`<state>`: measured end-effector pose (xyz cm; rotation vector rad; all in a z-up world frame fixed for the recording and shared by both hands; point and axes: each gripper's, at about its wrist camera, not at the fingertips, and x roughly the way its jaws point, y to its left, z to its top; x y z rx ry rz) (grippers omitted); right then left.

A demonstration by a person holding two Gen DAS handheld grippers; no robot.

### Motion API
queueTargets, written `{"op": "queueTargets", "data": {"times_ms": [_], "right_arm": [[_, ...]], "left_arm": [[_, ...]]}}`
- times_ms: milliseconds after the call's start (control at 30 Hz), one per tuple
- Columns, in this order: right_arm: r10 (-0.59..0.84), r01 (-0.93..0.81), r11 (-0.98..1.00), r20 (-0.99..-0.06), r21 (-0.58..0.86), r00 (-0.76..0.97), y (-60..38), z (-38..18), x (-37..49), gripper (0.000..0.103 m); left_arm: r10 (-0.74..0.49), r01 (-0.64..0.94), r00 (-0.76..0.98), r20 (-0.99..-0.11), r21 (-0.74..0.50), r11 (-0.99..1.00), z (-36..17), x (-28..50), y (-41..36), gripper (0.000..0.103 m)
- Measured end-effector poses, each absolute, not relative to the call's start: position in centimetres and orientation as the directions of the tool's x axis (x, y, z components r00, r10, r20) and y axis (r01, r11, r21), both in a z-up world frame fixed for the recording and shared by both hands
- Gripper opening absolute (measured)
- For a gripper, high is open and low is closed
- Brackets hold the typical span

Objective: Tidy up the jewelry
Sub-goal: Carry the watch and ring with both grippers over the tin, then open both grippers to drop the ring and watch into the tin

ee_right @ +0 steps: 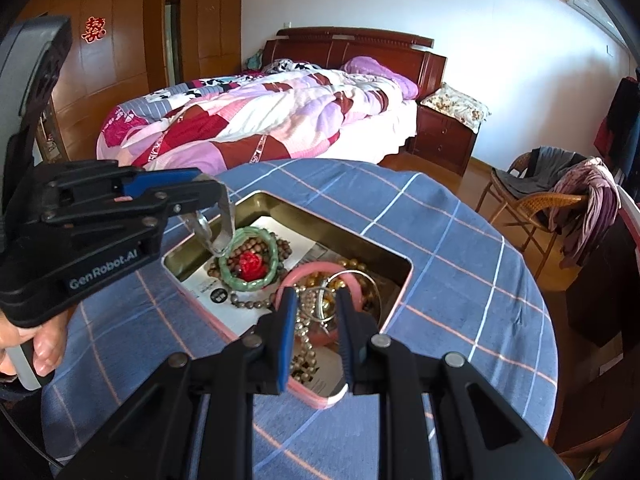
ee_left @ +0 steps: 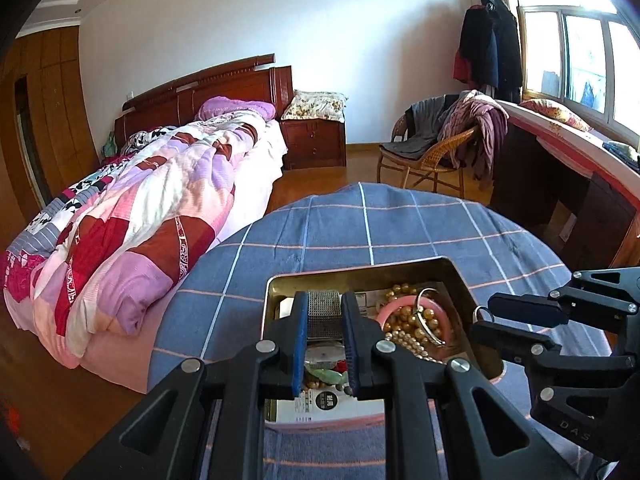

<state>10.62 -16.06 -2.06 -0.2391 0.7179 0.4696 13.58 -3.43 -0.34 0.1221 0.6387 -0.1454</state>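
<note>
Left gripper (ee_left: pixel 324 334) fingers clamping a silver mesh piece (ee_left: pixel 324 314) above the jewelry tin (ee_right: pixel 394 258) mid-counter (ee_right: pixel 460 240) — right gripper (ee_right: pixel 316 334) fingers pinching a thin silver ring (ee_left: pixel 483 313)

"GenRobot.AI" on left tongs (ee_right: pixel 214 216), "DAS" on right tongs (ee_left: pixel 486 318)
</note>
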Motion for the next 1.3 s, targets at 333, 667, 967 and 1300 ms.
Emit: {"op": "queueTargets", "data": {"times_ms": [333,667,967,1300], "right_arm": [[0.313,-0.484,0.872,-0.679,-0.071,0.664,-15.5,-4.4,11.9,0.037],[0.262,-0.399,0.915,-0.658,-0.063,0.705,-17.6,-3.9,10.3,0.059],[0.278,-0.384,0.922,-0.613,-0.046,0.739,-17.6,-2.4,8.5,0.066],[0.291,-0.385,0.922,-0.599,-0.032,0.746,-17.6,-2.0,8.2,0.069]], "left_arm": [[-0.042,0.137,0.756,-0.653,0.095,0.986,-3.7,15.5,-3.5,0.036],[-0.006,0.062,0.82,-0.573,0.078,0.995,-2.4,12.8,-1.1,0.083],[-0.013,0.051,0.825,-0.565,0.051,0.997,-2.2,10.9,-0.7,0.083],[-0.021,0.051,0.821,-0.571,0.036,0.998,-2.2,10.5,-0.8,0.083]]}}
